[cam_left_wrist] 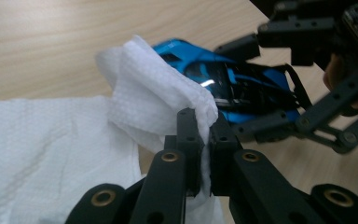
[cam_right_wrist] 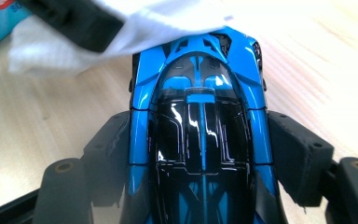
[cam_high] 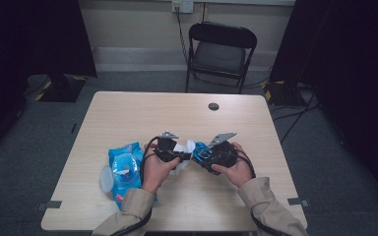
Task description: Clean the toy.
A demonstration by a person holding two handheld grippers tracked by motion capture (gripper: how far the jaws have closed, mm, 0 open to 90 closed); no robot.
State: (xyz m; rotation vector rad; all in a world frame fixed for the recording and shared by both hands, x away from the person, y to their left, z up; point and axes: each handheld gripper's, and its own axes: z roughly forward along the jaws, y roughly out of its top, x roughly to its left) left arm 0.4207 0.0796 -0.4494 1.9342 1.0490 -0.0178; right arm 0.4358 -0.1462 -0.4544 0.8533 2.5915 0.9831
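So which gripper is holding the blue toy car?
The right gripper: its jaws clamp the sides of the blue toy car. The left gripper pinches a white wipe instead.

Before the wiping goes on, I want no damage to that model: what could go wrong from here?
1. The right gripper holds the toy car by its glossy sides only; a hard push from the wipe might twist it out.
2. The left gripper pinches just a fold of the wipe, so it may slip free.
3. The wipe pack lies open by the left hand; a sleeve could drag it.
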